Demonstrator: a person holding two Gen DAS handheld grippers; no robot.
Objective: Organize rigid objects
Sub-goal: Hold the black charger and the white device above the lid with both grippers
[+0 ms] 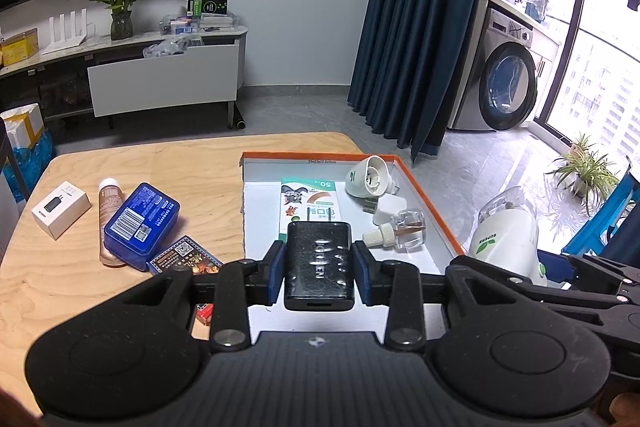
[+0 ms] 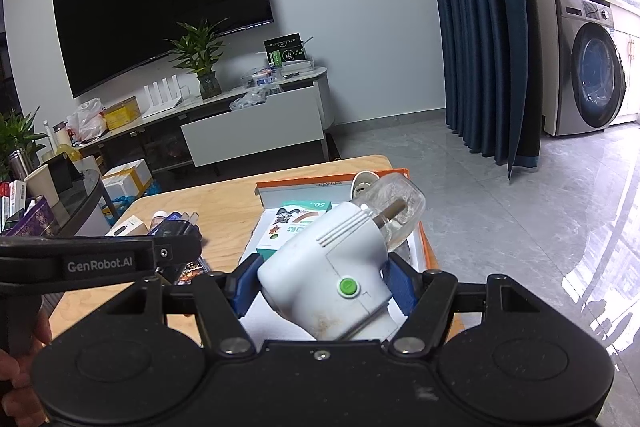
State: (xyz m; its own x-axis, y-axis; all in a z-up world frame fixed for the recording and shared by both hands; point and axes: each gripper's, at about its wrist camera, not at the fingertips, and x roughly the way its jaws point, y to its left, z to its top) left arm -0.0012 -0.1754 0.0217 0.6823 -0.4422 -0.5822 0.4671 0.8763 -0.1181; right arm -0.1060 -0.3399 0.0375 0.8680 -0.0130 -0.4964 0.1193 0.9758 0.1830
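My left gripper (image 1: pixel 319 269) is shut on a black power adapter (image 1: pixel 319 259) and holds it above the near part of the orange-rimmed box (image 1: pixel 424 187). My right gripper (image 2: pixel 326 283) is shut on a white plug-in device with a green button (image 2: pixel 332 271) and a clear dome, above the box's near right side; it also shows in the left wrist view (image 1: pixel 506 239). Inside the box lie a green-and-white packet (image 1: pixel 310 199), a white cup-shaped part (image 1: pixel 368 177), a small white plug (image 1: pixel 388 209) and a small clear bottle (image 1: pixel 402 231).
On the wooden table (image 1: pixel 180 163) left of the box lie a small white box (image 1: pixel 61 209), a pinkish tube (image 1: pixel 109 203), a blue tin (image 1: pixel 141 221) and a dark printed card box (image 1: pixel 186 259). A TV cabinet, curtain and washing machine stand beyond.
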